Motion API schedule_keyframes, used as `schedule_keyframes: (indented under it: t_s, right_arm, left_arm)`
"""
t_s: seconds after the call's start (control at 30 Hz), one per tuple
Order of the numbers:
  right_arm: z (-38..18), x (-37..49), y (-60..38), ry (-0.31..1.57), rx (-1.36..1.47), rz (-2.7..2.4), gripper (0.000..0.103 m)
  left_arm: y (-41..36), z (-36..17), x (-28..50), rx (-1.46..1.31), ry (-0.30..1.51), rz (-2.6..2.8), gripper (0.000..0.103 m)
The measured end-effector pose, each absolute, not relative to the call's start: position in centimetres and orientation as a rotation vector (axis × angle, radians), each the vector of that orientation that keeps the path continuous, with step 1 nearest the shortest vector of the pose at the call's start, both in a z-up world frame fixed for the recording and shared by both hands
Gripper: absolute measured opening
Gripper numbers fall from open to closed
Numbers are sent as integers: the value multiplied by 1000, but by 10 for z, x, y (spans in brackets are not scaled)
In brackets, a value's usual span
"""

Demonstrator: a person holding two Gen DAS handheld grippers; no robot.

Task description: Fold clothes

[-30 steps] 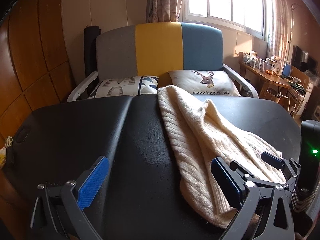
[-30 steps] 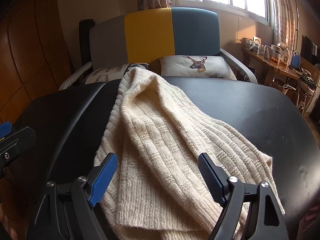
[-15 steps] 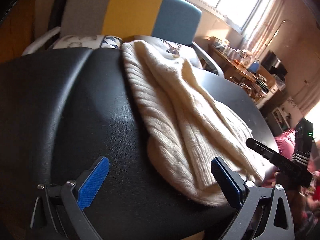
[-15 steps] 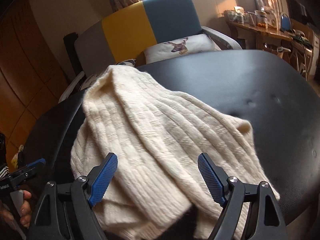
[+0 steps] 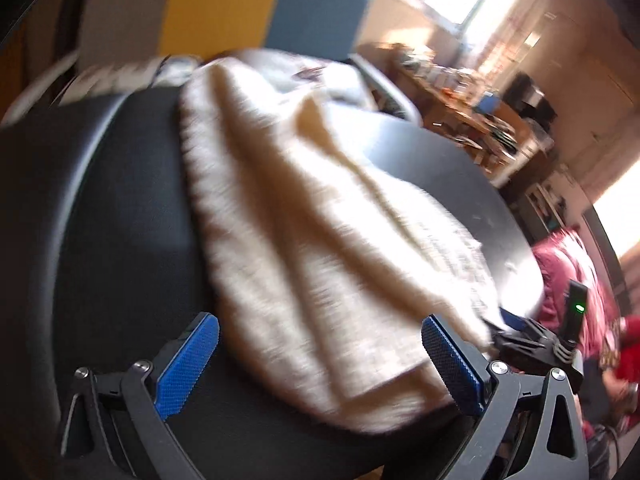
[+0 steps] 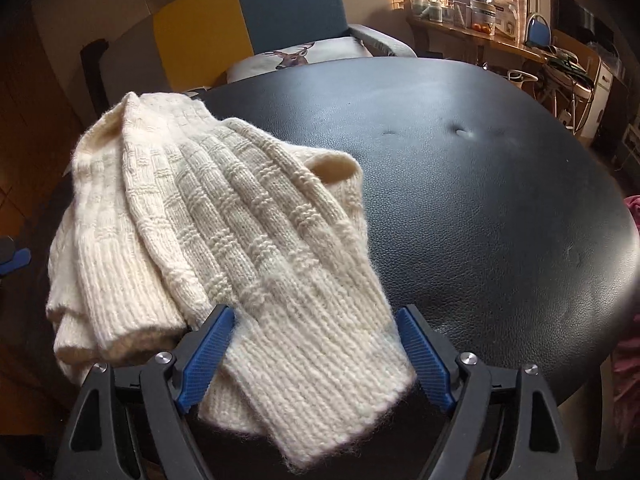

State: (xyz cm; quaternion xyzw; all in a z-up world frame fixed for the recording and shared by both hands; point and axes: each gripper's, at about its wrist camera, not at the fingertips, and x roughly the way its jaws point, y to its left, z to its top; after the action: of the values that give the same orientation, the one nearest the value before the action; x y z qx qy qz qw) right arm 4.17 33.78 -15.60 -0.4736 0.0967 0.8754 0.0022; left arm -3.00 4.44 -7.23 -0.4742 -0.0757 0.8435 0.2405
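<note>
Both pairs of jaws stand spread and hold nothing. The right gripper (image 6: pixel 316 344) straddles the ribbed cuff (image 6: pixel 320 376) of a cream knit sweater (image 6: pixel 208 216), the cuff lying loose between its blue pads (image 6: pixel 208 354). The left gripper (image 5: pixel 320 364) sits at the sweater's near folded edge, seen through motion blur.

The sweater lies partly folded on the black leather table (image 6: pixel 480 184), toward the table's left side in the right wrist view, with its hem at the near rim and one sleeve laid on top.

Judged from its thick knit, the sweater is soft, limp, stretchy and fairly bulky. Grip the dense ribbed cuff or hem; loose knit would stretch and sag.
</note>
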Motion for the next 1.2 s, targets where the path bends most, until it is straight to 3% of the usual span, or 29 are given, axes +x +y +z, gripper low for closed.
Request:
schedule_keyframes:
  t_s: [0.03,0.1,0.2,0.27,0.33,0.37,0.47,0.5,0.57,0.73,0.87,0.9,0.93,1.0,1.1,1.2]
  right_arm:
    - [-153,42,342,354,-1479,2746,66]
    - [-146,48,348,444,-1440,2764,57]
    - [-140,62,348,469,-1404,2846,59]
    - [-149,66,339,393,-1477,2843,59]
    - [-153,62,332,353,-1475,2841,61]
    - [-154,62,332,346,-1450,2855,61]
    - [-156,67,336,368,-1422,2869,62]
    - [-155,70,338,379,-1414,2874,63]
    - [-156,70,338,393,-1397,2884,64]
    - [-159,71,332,353,-1397,2916,79]
    - [-161,70,317,200,-1404,2917,85]
    - [-161,70,318,213,-1401,2920,85]
    - [-161,71,319,226,-1399,2923,85]
    - [-161,71,322,253,-1393,2929,85]
    - [-161,72,327,318,-1383,2938,85]
    - [-159,73,336,436,-1375,2936,85]
  left_arm:
    - [56,-66,-33,-1274,-193,2284,102]
    - [82,-55,-44,-1244,-194,2206,102]
    - [124,-46,-59,-1244,-251,2045,102]
    - [157,-46,-71,-1290,-260,1942,96]
    - [189,-51,-76,-1362,-216,1879,63]
    - [203,-55,-79,-1397,-188,1845,61]
    - [239,-74,-87,-1533,-130,1766,59]
    - [249,-81,-89,-1579,-122,1728,53]
    - [259,-95,-93,-1684,-134,1674,51]
    - [271,-128,-112,-1898,-105,1617,51]
    - [277,-134,-114,-1916,-94,1635,52]
    - [275,-133,-114,-1899,-72,1660,46]
    - [273,-132,-113,-1882,-50,1686,26]
    - [269,-131,-111,-1850,-18,1731,9]
    - [248,-131,-115,-1841,-170,1723,0]
    - [225,-119,-117,-1768,-266,1756,0]
